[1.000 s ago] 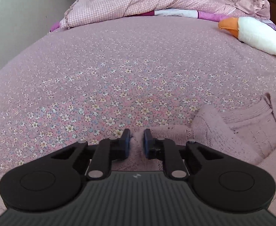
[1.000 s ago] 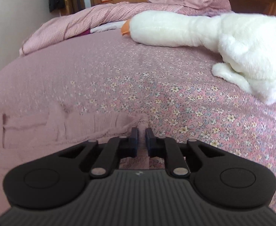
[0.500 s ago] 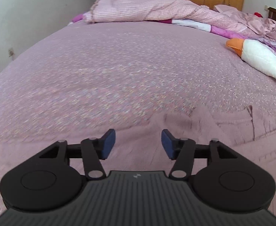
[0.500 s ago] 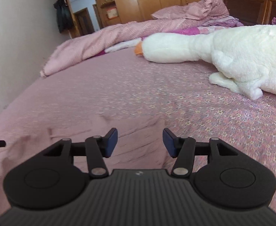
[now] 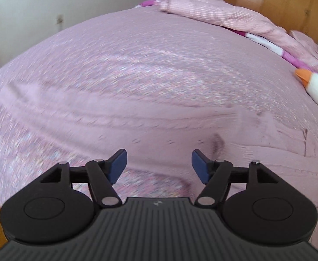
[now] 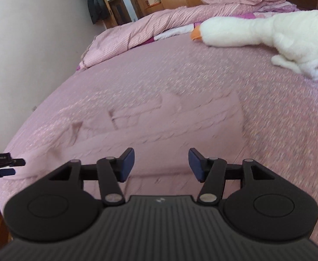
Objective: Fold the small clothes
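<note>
No writing here is sharp enough to read. My left gripper (image 5: 159, 166) and right gripper (image 6: 161, 165), clamped on the pink sweater (image 6: 176, 121) a second ago, now gape wide and empty above it; it lies flat on the bed (image 6: 278, 117).

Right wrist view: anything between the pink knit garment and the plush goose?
Nothing: only bare floral bedsheet separates the pink knit garment from the plush goose, as the right wrist view shows.
</note>
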{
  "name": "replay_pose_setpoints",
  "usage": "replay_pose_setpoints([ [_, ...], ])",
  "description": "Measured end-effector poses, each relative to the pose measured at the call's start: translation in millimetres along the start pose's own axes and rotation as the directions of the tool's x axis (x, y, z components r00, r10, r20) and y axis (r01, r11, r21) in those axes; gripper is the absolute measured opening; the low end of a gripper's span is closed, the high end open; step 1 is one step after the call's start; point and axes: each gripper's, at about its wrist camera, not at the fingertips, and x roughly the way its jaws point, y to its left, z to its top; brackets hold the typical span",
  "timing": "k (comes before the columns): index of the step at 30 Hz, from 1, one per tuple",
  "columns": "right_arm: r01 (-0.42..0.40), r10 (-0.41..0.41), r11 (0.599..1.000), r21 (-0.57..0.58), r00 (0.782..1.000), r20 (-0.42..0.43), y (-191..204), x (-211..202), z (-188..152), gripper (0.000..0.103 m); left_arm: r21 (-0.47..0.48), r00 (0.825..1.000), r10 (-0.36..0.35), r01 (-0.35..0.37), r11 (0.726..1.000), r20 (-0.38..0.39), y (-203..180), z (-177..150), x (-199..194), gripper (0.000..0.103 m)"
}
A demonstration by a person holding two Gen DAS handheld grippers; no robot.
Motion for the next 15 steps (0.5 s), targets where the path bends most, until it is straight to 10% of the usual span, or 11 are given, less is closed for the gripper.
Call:
replay_pose_setpoints([
  [15, 0.096, -0.097, 0.995, -0.020, 0.994, -0.048, 50, -21, -47, 0.068, -0.223, 0.999, -0.037, 0.027, 0.975, -0.037, 85, -10, 24, 0.078],
])
